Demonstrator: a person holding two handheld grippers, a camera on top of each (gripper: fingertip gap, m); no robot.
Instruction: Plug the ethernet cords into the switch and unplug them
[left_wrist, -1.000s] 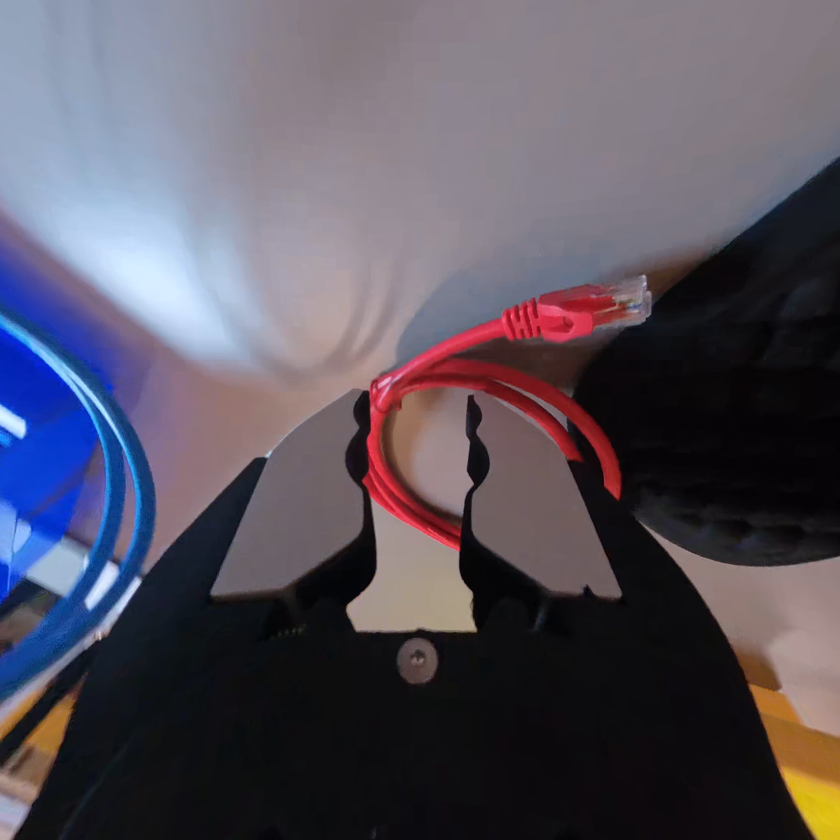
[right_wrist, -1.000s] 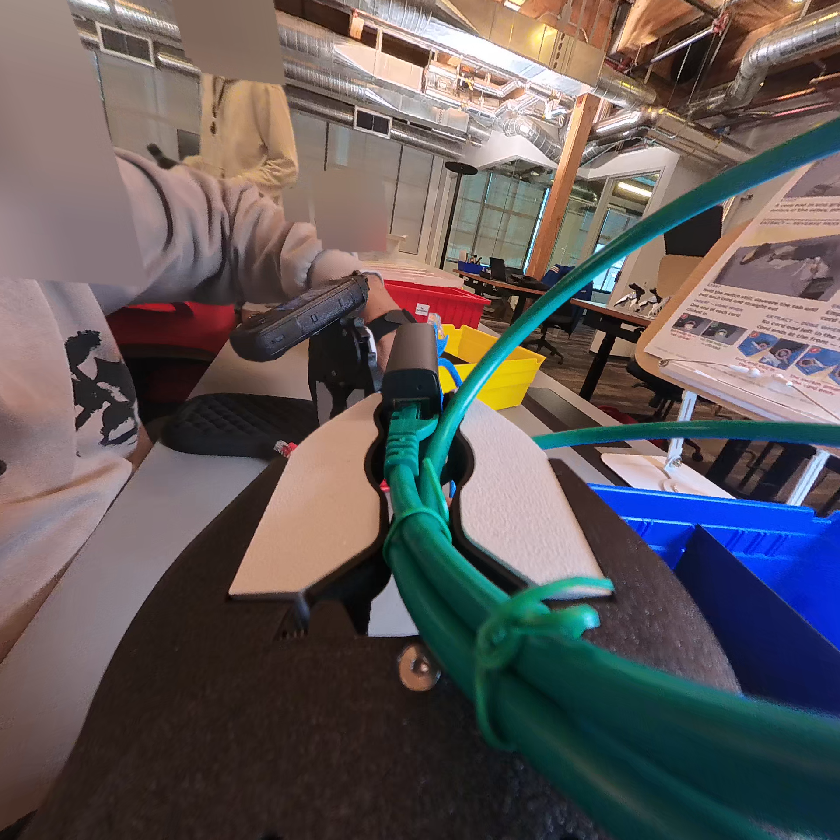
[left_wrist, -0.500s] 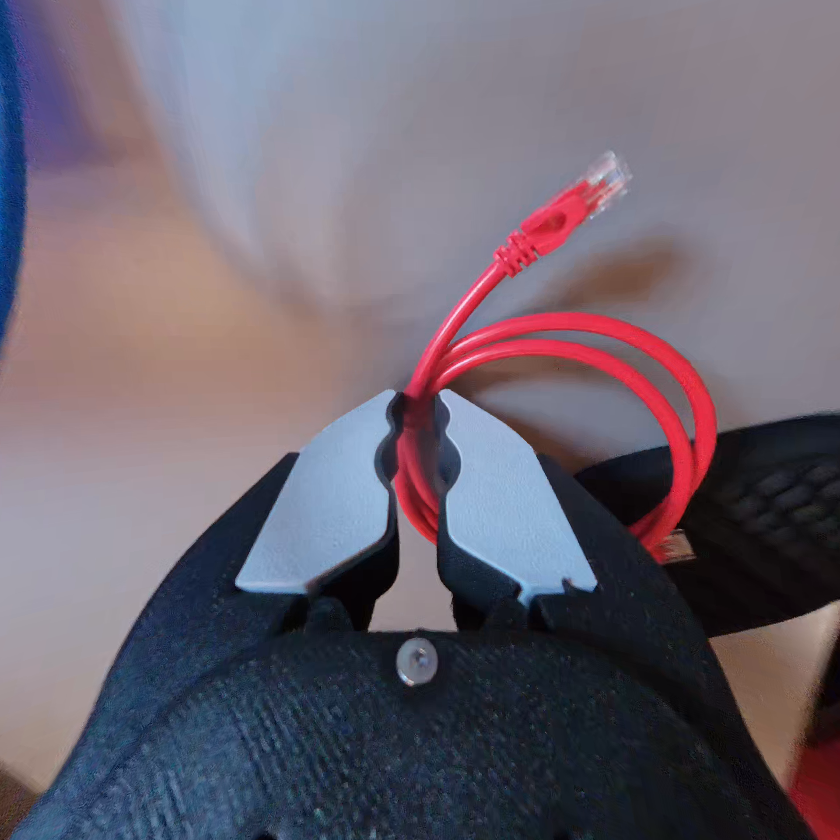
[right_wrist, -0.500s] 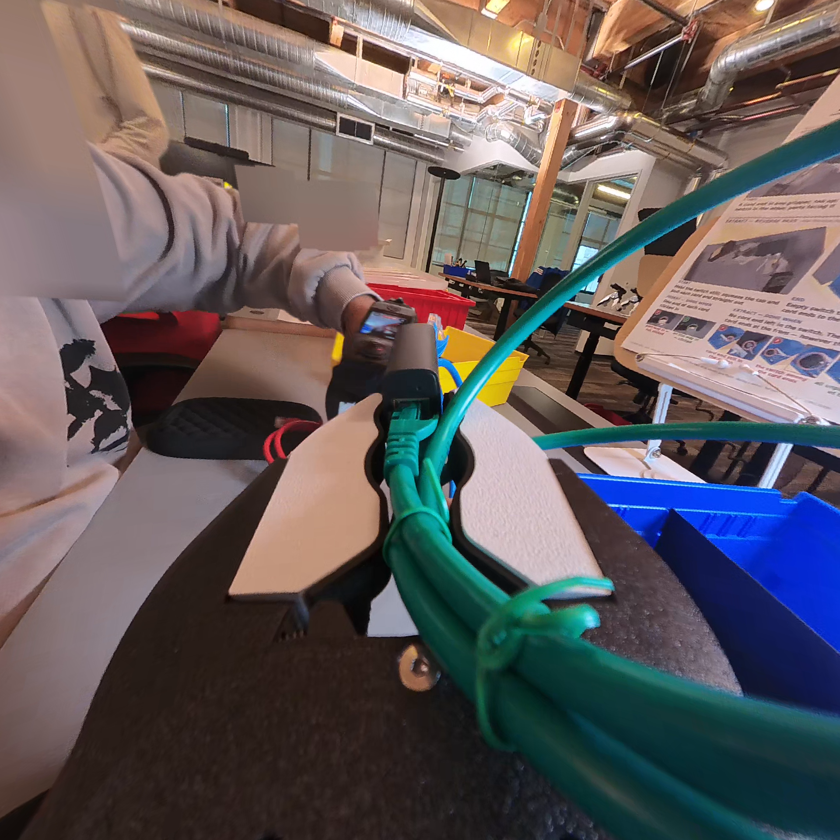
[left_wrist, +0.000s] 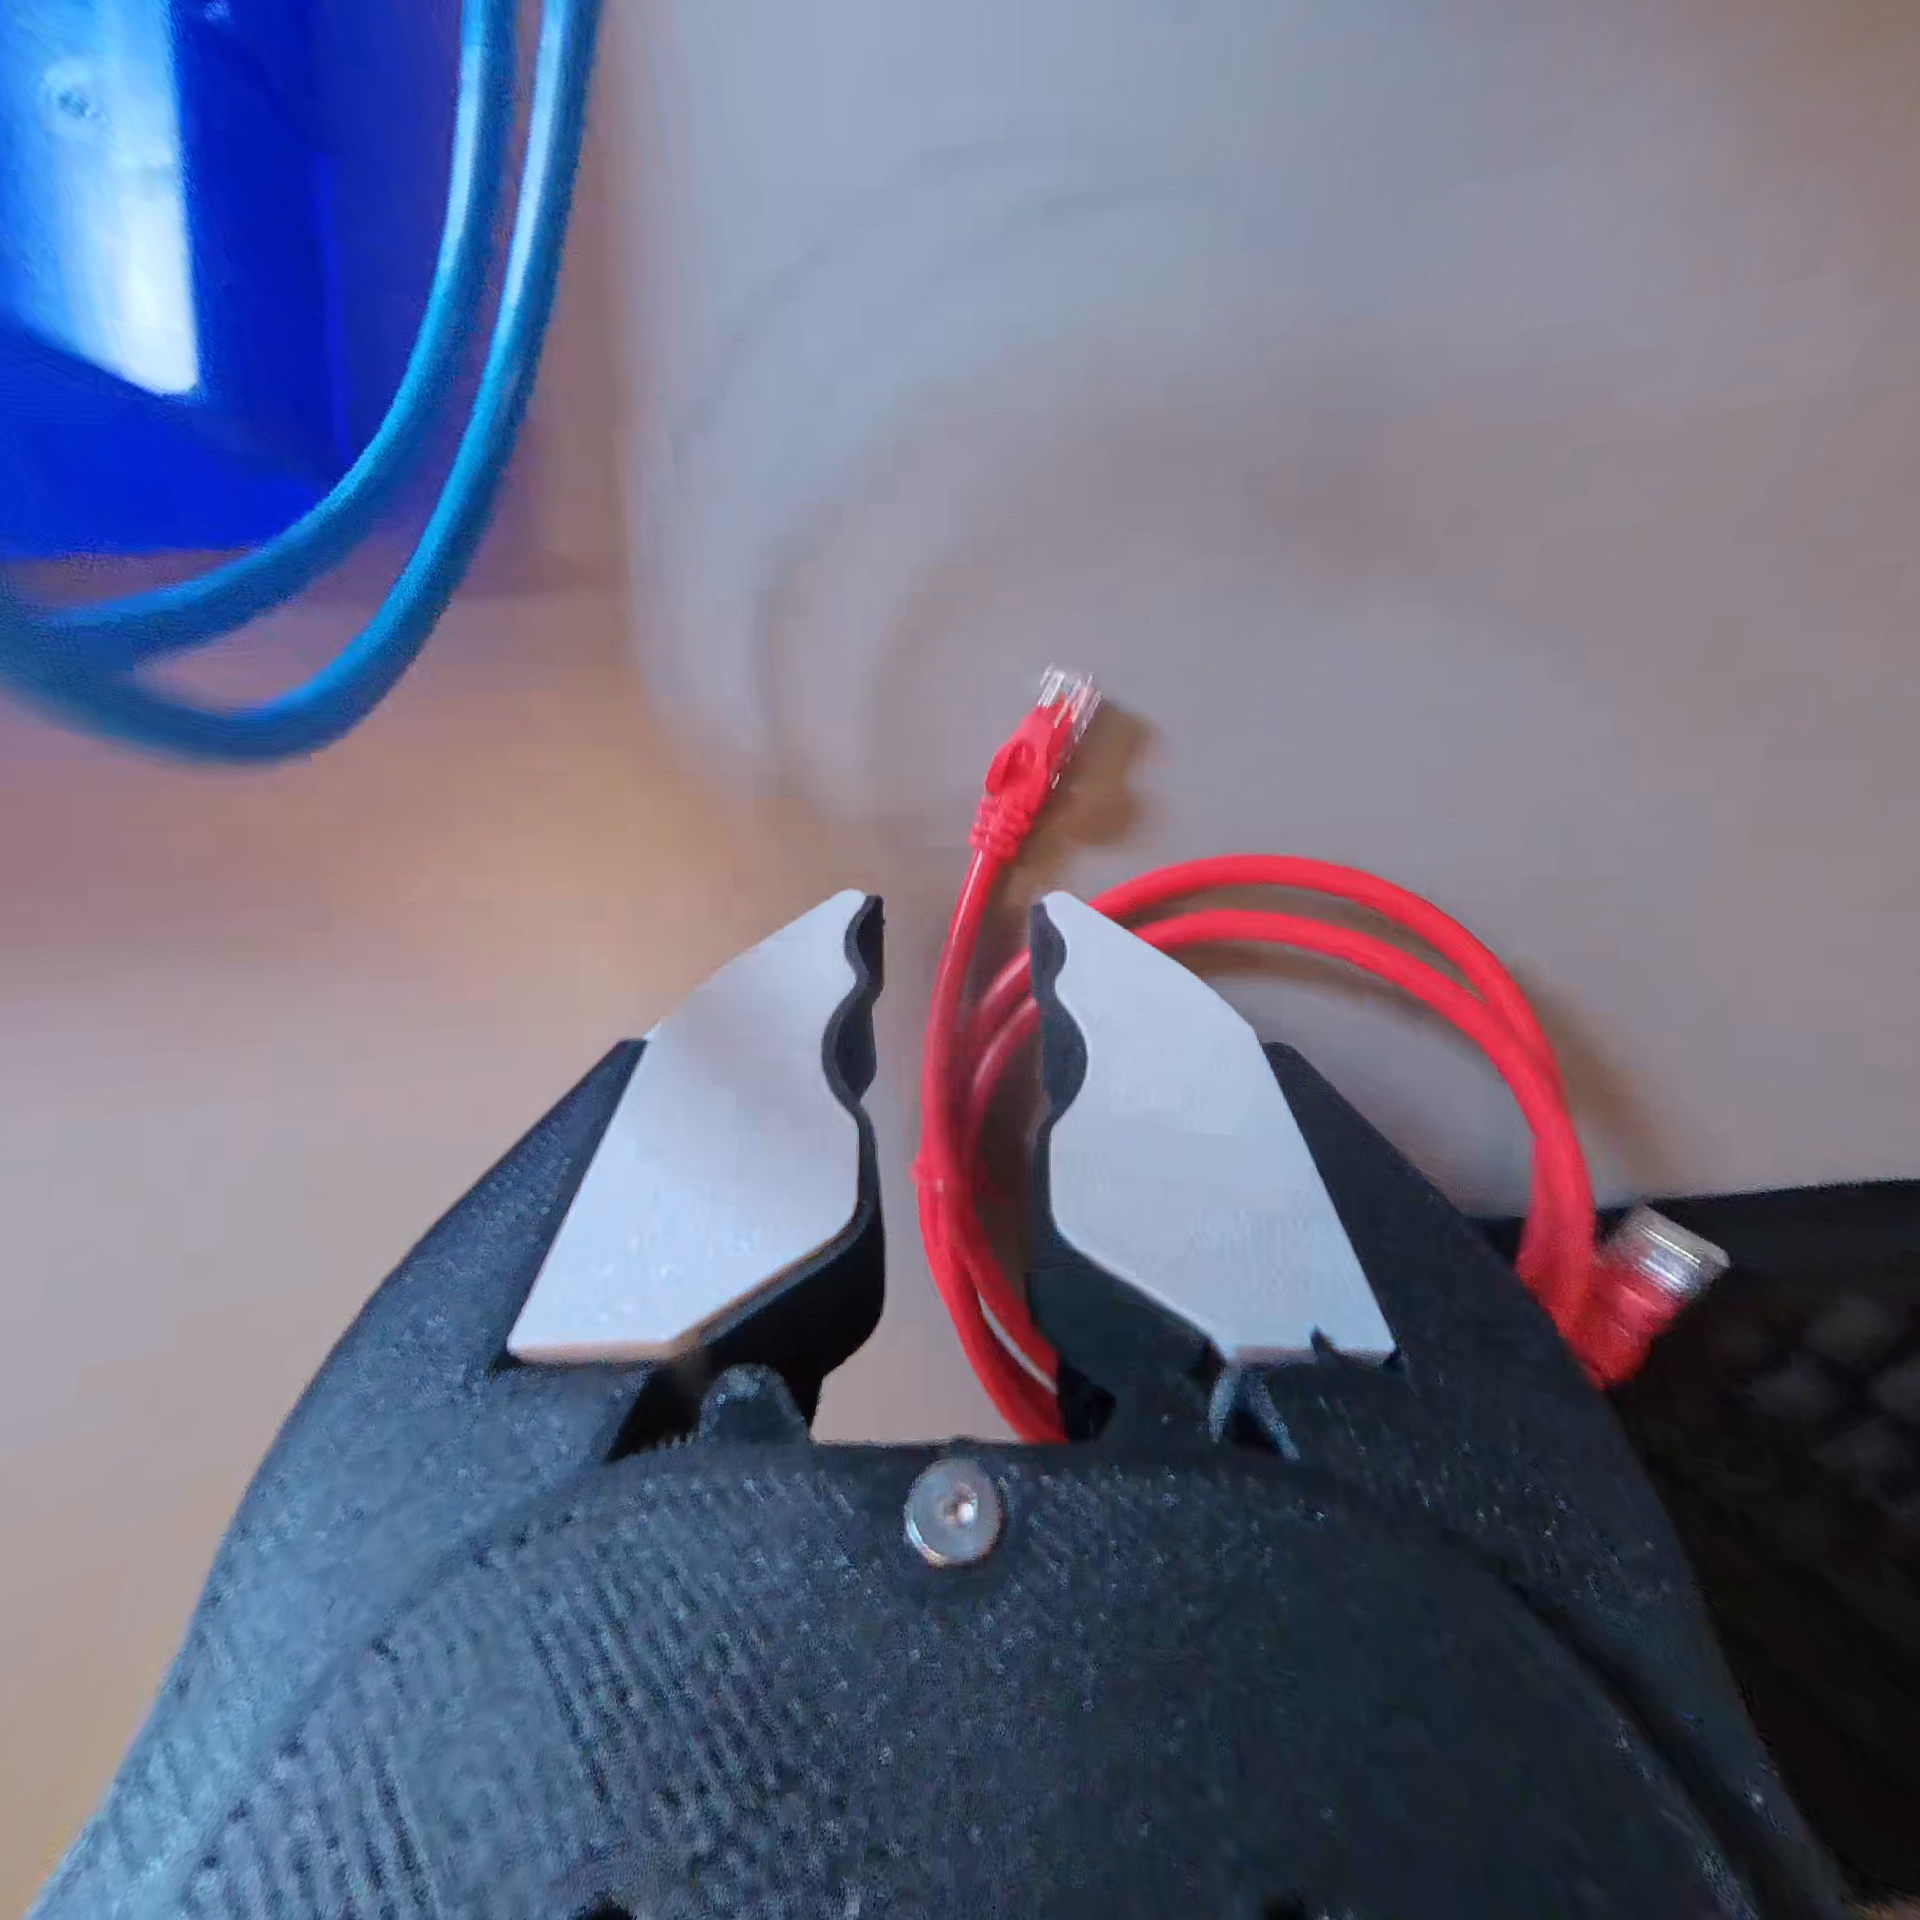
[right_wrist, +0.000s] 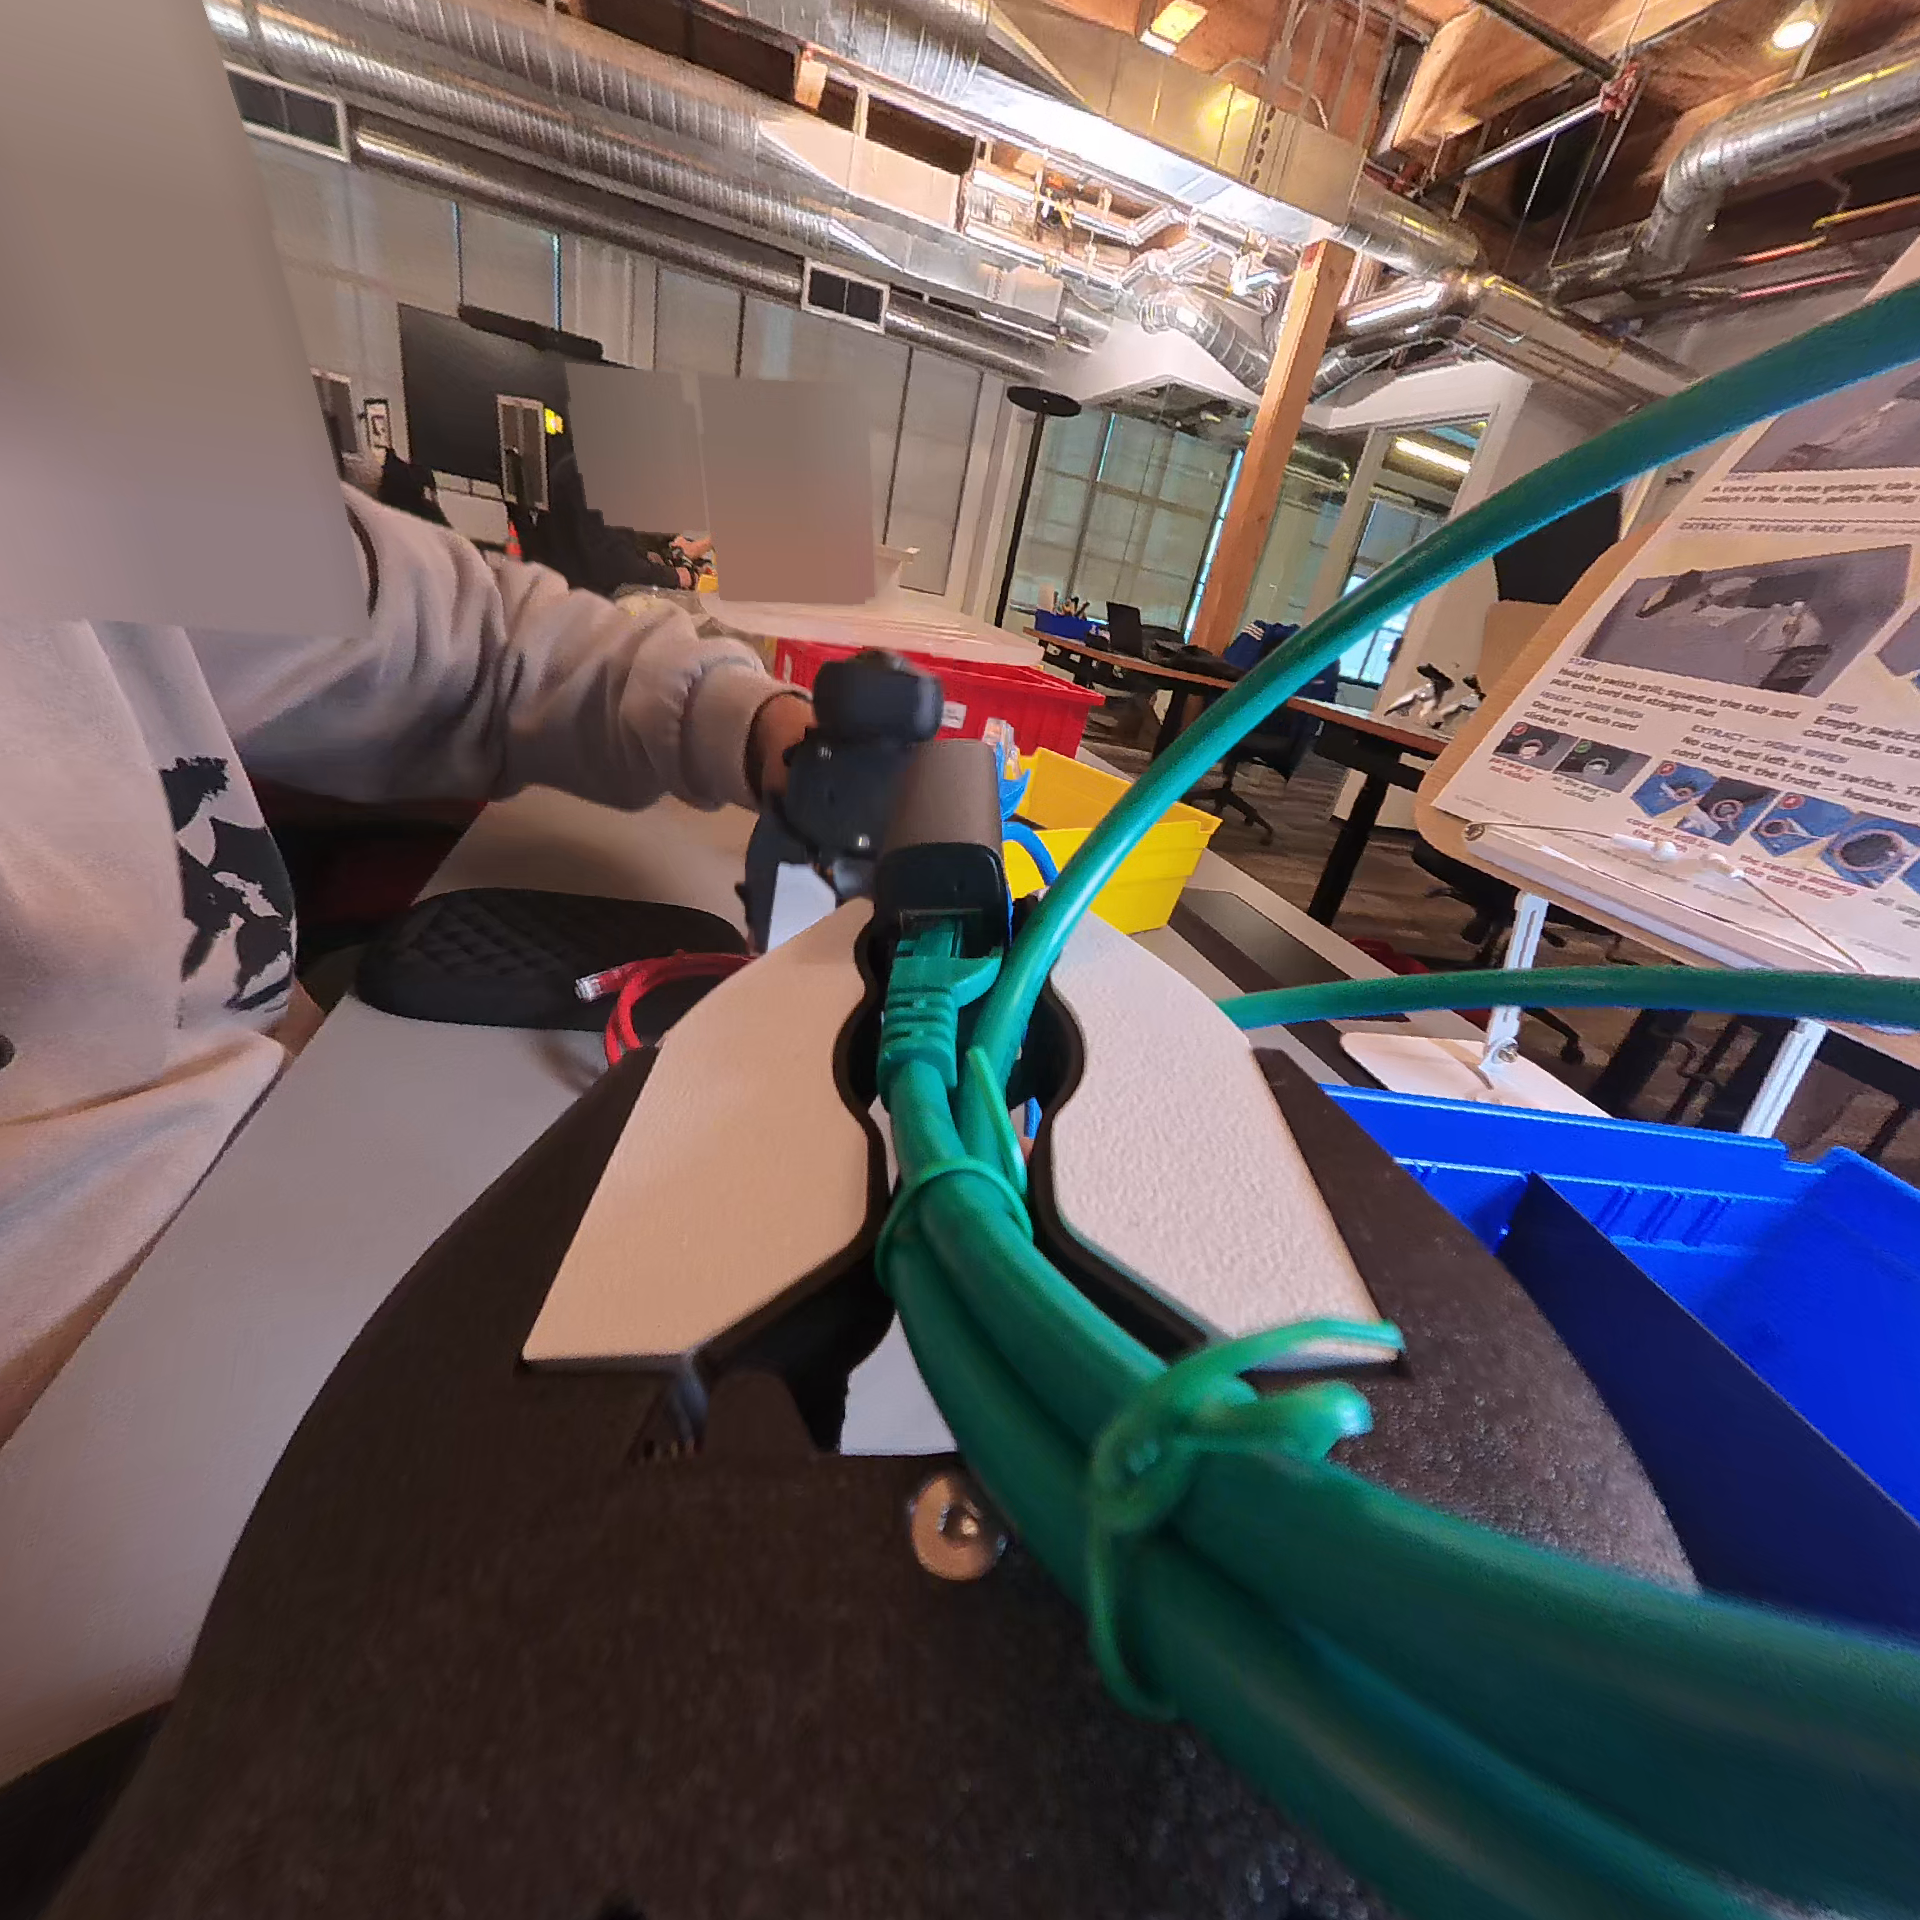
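Observation:
My left gripper (left_wrist: 956, 914) is open over the table. A coiled red ethernet cord (left_wrist: 1455, 997) lies loose between its fingers, leaning on the right finger (left_wrist: 1174, 1153). One red plug (left_wrist: 1044, 743) points away; the other (left_wrist: 1652, 1273) rests on a black pad (left_wrist: 1787, 1403). My right gripper (right_wrist: 951, 925) is shut on a green cord (right_wrist: 935, 1122) just behind its plug (right_wrist: 920, 977), which sits in a port of the dark switch (right_wrist: 940, 810). The left gripper (right_wrist: 842, 800) and the red cord (right_wrist: 665, 997) also show there.
A blue bin (right_wrist: 1662, 1299) stands at the right, with a yellow bin (right_wrist: 1122, 862) and a red bin (right_wrist: 987, 696) behind. A blue cord (left_wrist: 457, 468) loops by a blue bin (left_wrist: 260, 312). An instruction board (right_wrist: 1714, 727) stands on the right. A person's sleeve (right_wrist: 520, 686) reaches across. My right fingertips sit around 25 cm from my left ones.
My left gripper, shut on the red cord half a second ago, has opened and swung towards the blue bin; the cord now lies loose. The right gripper still holds the green cord.

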